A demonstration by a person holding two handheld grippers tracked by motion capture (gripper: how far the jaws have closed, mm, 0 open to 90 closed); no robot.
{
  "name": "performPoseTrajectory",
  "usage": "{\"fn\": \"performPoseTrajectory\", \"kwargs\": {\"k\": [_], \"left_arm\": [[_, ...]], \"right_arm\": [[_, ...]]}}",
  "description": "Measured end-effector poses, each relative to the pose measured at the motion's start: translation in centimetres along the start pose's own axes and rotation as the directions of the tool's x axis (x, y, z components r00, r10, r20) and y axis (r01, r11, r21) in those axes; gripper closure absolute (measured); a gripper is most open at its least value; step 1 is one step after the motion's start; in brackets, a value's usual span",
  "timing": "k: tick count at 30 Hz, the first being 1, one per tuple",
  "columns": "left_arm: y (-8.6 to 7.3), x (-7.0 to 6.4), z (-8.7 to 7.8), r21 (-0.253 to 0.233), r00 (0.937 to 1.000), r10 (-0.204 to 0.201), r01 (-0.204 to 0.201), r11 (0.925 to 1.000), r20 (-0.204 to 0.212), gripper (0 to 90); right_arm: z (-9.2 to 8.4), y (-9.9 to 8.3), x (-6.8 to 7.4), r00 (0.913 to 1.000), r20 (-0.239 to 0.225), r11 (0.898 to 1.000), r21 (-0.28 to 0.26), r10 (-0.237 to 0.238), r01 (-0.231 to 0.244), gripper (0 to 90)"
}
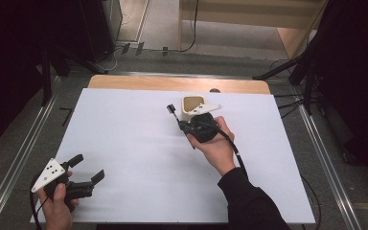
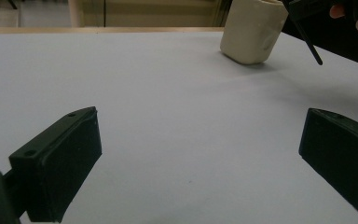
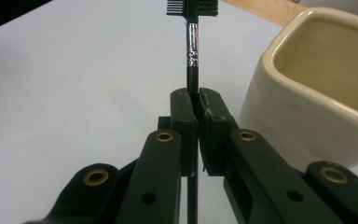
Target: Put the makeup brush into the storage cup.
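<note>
Table: a white rectangular tabletop [image 1: 139,158] is carrying everything.
Cup: a cream squarish ceramic cup [image 3: 317,93] is standing upright near the far edge, just beside the right gripper.
Left gripper [image 1: 87,168]: jaws are gaping wide over bare table (near corner).
Right gripper [image 3: 196,112]: jaws are clamping a thin black comb-headed brush [image 3: 192,46], head pointing away.

Your right gripper [image 1: 184,125] holds the thin black brush [image 3: 192,51] just left of the cream square ceramic cup [image 1: 192,106]; your left gripper [image 1: 87,168] sits at the near-left corner of the white table [image 1: 134,143].
</note>
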State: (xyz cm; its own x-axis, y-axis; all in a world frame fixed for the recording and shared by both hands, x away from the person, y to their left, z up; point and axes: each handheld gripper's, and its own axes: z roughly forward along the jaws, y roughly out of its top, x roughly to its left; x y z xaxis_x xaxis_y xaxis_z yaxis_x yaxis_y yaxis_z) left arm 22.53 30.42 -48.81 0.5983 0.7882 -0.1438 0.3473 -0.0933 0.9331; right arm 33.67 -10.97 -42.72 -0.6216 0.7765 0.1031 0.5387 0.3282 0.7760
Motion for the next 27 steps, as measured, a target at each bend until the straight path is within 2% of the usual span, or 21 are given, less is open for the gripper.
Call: {"fn": "performPoseTrajectory", "kwargs": {"k": [3, 5, 7, 8, 18, 22, 27], "left_arm": [[0.0, 0.0, 0.0, -0.002, 1.0000, 0.000, 0.000, 1.0000, 0.001, 0.0], [0.0, 0.0, 0.0, -0.002, 1.0000, -0.001, 0.001, 1.0000, 0.001, 0.0], [0.0, 0.0, 0.0, 0.000, 1.0000, 0.000, 0.000, 1.0000, 0.001, 0.0], [0.0, 0.0, 0.0, 0.000, 1.0000, 0.000, 0.000, 1.0000, 0.001, 0.0], [0.0, 0.0, 0.0, 0.002, 1.0000, 0.001, -0.001, 1.0000, 0.001, 0.0], [0.0, 0.0, 0.0, 0.000, 1.0000, 0.000, 0.000, 1.0000, 0.001, 0.0], [0.0, -0.1, 0.0, 0.001, 1.0000, -0.001, 0.001, 1.0000, 0.001, 0.0]], "right_arm": [[-0.1, 0.0, 0.0, 0.9998, 0.014, 1.000, -0.019, -0.017, 0.017, 87.2], [-0.3, 0.1, 0.0, 0.9990, 0.031, 0.998, -0.058, -0.032, 0.033, 87.1], [-0.3, 0.1, 0.0, 0.9987, 0.034, 0.997, -0.070, -0.037, 0.040, 87.1], [-0.5, 0.2, 0.0, 0.9986, 0.035, 0.994, -0.098, -0.041, 0.044, 87.1], [-1.0, 0.5, -0.1, 0.9987, 0.029, 0.982, -0.181, -0.043, 0.047, 87.1], [-1.2, 0.6, -0.2, 0.9990, 0.034, 0.974, -0.223, -0.029, 0.035, 87.1], [-1.3, 0.7, -0.4, 0.9994, 0.028, 0.968, -0.250, -0.020, 0.027, 87.1]]}}
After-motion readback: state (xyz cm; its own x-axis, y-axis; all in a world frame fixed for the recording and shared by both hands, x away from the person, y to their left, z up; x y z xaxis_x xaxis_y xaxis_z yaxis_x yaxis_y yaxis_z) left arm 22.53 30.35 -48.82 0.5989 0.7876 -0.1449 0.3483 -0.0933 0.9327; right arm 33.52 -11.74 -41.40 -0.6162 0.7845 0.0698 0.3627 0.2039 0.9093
